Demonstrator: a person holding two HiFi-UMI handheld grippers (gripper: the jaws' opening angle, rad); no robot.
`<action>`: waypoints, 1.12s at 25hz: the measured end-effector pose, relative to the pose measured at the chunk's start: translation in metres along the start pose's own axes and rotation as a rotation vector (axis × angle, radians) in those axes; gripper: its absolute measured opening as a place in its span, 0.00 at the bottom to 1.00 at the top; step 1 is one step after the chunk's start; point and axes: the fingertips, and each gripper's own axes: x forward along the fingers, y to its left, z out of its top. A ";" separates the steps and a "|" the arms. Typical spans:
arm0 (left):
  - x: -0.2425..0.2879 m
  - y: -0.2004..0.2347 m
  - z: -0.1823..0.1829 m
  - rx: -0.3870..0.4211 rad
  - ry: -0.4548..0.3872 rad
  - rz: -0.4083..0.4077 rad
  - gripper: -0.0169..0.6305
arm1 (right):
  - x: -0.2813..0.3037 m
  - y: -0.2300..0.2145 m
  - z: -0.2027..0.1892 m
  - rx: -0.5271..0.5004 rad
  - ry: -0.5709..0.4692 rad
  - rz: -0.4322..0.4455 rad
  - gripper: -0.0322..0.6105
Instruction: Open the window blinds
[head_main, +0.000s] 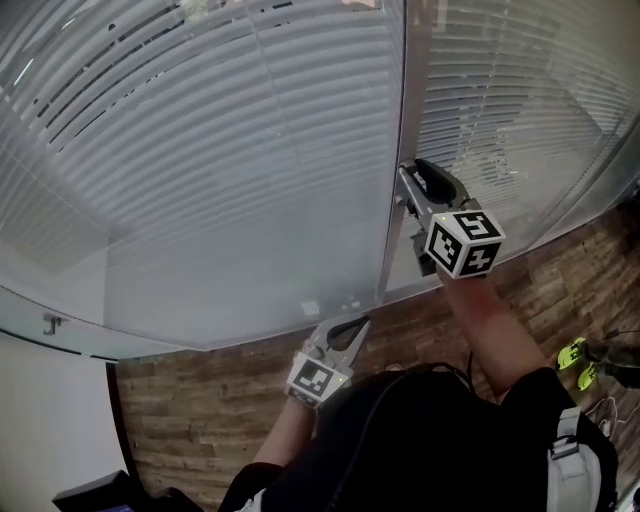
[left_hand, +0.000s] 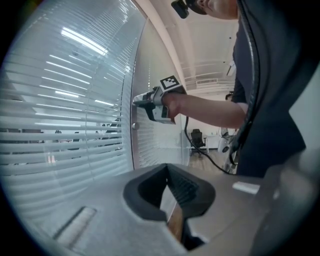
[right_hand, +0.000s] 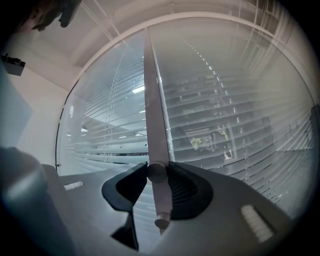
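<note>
White slatted blinds (head_main: 200, 150) behind glass, spanning panes ahead of both tools. Grey upright frame post (head_main: 393, 150) between panes, directly ahead of right gripper (head_main: 412, 182). Right gripper clenched on round control knob (right_hand: 156, 172) at post. Left gripper (head_main: 358, 325) low, apart from post, jaws together, nothing between.

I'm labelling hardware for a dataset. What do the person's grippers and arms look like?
The left gripper and right gripper are grey with black ribbed pads and carry a cube of black-and-white square markers. A black cable trails from the right one. The person's dark top leaves the forearms bare.
</note>
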 end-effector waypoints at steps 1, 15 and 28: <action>0.000 -0.001 0.003 -0.008 0.008 -0.001 0.03 | 0.000 0.000 0.001 0.006 -0.001 0.000 0.26; -0.002 -0.003 0.009 -0.014 0.020 -0.006 0.03 | -0.001 -0.002 0.003 0.173 -0.020 0.008 0.26; -0.002 -0.002 0.005 -0.037 0.015 0.017 0.03 | -0.017 -0.001 -0.025 -0.178 0.054 0.065 0.43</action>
